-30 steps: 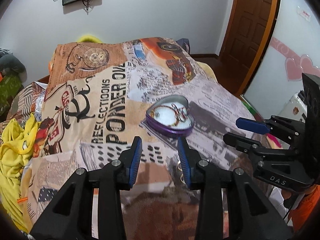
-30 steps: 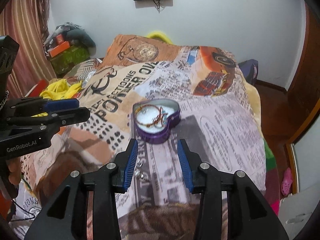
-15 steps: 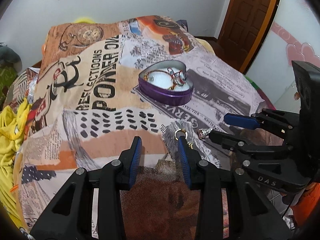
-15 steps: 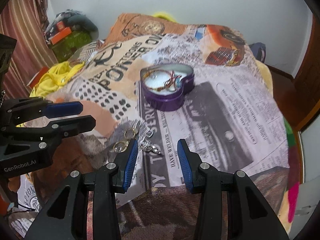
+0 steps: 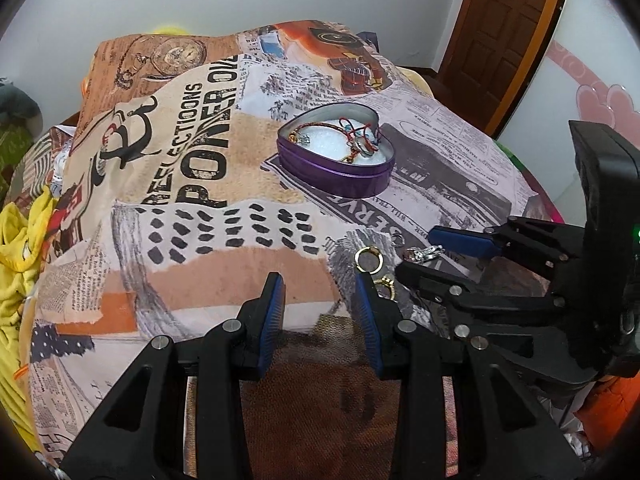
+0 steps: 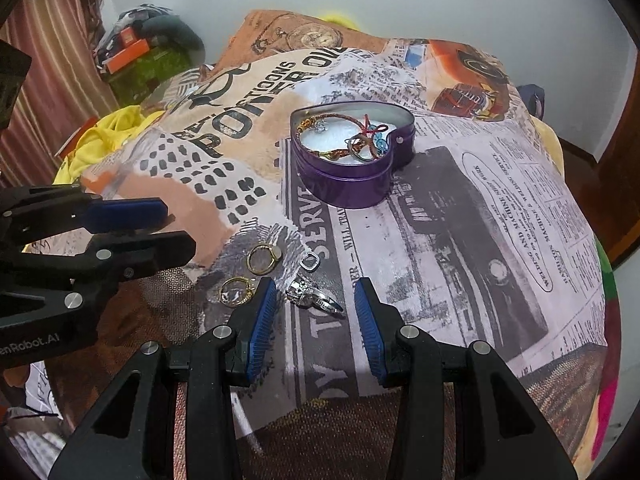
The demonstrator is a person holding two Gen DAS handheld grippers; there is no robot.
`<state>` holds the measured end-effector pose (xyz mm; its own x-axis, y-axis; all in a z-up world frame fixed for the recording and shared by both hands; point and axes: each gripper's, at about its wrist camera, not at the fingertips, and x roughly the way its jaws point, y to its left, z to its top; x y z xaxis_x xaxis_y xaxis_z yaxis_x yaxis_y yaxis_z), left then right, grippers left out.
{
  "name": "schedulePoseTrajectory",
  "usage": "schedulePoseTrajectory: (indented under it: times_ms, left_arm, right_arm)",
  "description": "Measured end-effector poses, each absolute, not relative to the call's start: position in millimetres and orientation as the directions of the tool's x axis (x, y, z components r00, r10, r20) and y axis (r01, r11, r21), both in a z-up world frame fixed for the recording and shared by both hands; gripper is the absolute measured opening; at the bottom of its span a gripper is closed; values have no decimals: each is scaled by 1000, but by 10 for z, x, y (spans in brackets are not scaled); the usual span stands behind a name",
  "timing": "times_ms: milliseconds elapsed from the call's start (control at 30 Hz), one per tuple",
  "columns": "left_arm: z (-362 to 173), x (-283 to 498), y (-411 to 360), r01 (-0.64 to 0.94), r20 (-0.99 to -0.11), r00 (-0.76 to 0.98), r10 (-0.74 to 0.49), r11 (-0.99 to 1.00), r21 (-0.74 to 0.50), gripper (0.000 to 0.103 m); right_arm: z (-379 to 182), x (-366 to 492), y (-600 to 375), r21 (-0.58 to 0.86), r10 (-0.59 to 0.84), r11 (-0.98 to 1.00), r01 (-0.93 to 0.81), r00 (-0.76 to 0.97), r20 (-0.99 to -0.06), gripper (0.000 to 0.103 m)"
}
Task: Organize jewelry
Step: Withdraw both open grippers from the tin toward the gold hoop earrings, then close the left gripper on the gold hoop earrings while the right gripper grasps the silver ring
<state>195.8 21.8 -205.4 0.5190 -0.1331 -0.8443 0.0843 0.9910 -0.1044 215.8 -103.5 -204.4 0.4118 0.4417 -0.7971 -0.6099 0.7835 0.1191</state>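
1. Right gripper (image 6: 316, 312): jaws parted and empty. They straddle the silver ring cluster (image 6: 312, 294) without touching it.
2. Left gripper (image 5: 320, 300): jaws parted and empty, poised over bare blanket (image 5: 200, 280). The lower gold ring (image 5: 385, 282) lies just beside its right finger.
3. Loose pieces: upper gold ring (image 6: 262, 258) and small silver link (image 6: 310, 261) lie just beyond the fingertips, near each other on the blanket.
4. Heart-shaped tin (image 6: 352, 184): stands open farther back, well apart from the loose rings. It already contains bracelets (image 6: 344, 136) on white padding.
5. Procedure (judgement): centre the silver cluster between the right pads, lower until the tips meet the fabric, then close slowly. Thin metal on soft cloth may slip or catch a fold.
6. Keep the left gripper clear of the right gripper's path.
7. Change from the earlier frames: both grippers have descended and tilted downward. The rings, formerly hidden behind the fingers, are now exposed. Jaw spacing is unchanged.
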Motion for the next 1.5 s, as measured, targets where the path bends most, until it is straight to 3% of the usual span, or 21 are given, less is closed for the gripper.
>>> schedulePoseTrajectory:
  times_ms: [67,867,1000,1167,1200,1500]
  left_arm:
    - [-2066,1957,204,89,-846,509,-156,988,-128,36]
    - [-2292,2012,-155,153,-859,475,-191,979,-133,35]
    - [-2295,1992,-185,164,-859,476,-190,978,-126,17]
    - [-2277,1963,-211,168,-857,480,-186,979,-118,13]
    - [-2267,1953,-216,172,-855,482,-189,978,-119,1]
    - [-2186,1890,-208,170,-848,498,-180,980,-108,0]
  right_arm:
    - [-2048,2145,-1026,108,440,782,-613,421,-794,25]
    - [-1942,2149,-1404,147,439,827,-543,459,-772,25]
    - [-1928,2139,-1401,148,441,827,-542,463,-769,25]
    - [-1902,2131,-1408,146,442,827,-543,468,-765,25]
    - [-1895,2133,-1409,145,442,827,-543,469,-765,25]
    - [-1843,2124,-1438,145,444,830,-538,480,-757,25]
